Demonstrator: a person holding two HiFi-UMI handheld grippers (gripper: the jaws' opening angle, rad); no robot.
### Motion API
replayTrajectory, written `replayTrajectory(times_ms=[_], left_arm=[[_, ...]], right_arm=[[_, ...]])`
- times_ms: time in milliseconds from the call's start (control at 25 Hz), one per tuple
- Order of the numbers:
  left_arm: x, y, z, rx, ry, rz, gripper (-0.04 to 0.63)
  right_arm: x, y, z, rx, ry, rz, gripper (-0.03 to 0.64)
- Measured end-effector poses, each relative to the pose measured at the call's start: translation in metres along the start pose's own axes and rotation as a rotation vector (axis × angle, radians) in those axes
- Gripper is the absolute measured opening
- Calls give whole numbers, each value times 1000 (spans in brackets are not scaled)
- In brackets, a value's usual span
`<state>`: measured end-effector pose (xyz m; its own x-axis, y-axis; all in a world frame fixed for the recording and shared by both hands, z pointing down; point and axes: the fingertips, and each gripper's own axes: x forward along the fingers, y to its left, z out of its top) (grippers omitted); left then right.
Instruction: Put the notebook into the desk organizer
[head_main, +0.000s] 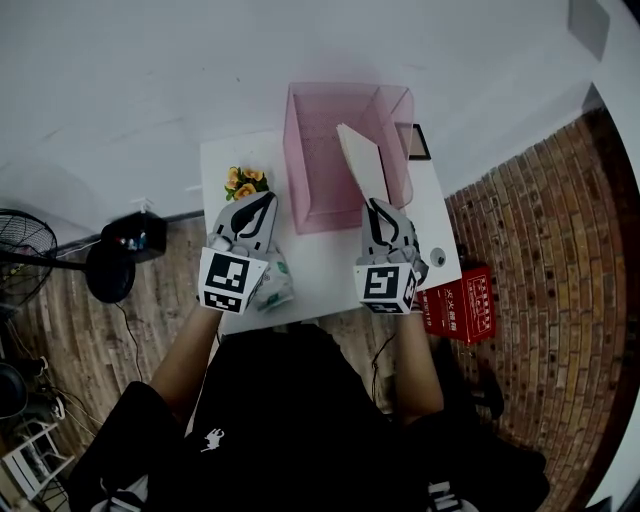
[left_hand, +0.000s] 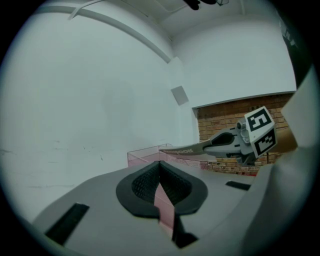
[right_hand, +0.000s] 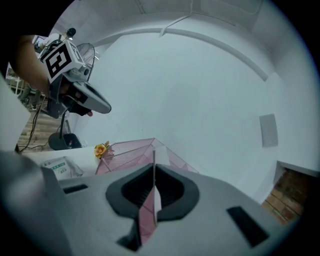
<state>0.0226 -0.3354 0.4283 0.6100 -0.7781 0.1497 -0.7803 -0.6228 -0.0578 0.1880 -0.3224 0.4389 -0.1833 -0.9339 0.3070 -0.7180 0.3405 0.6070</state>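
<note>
A pink mesh desk organizer (head_main: 300, 160) stands at the back of the white table (head_main: 320, 260). My right gripper (head_main: 378, 205) is shut on the near end of a tan notebook (head_main: 365, 165), which tilts up and away over the organizer's right half. In the right gripper view the notebook (right_hand: 154, 160) shows edge-on between the pads, with the organizer (right_hand: 125, 150) beyond. My left gripper (head_main: 262, 200) hovers left of the organizer, its jaws together and holding nothing. In the left gripper view the organizer (left_hand: 142, 152) lies ahead and the notebook (left_hand: 182, 148) sticks out from the right gripper (left_hand: 240, 142).
Yellow flowers (head_main: 245, 182) stand left of the organizer, and a tissue packet (head_main: 275, 285) lies by the table's front edge. A small dark frame (head_main: 420, 142) sits at the back right. A red box (head_main: 460, 305) and a fan (head_main: 20, 250) are on the brick-patterned floor.
</note>
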Motion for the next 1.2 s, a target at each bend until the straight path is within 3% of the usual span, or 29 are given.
replayTrajectory(times_ms=[280,720,1200], left_arm=[[-2,5,-3,-4,2,11,3],[-4,15,-7,-11,14,40,3],[-2,21,-13,-17,31,63,3]], right_arm=[[28,8,-2,-124,31,31,12],[70,11,1,-159,20,131,12],[107,13,-5,-46,80,270,25]])
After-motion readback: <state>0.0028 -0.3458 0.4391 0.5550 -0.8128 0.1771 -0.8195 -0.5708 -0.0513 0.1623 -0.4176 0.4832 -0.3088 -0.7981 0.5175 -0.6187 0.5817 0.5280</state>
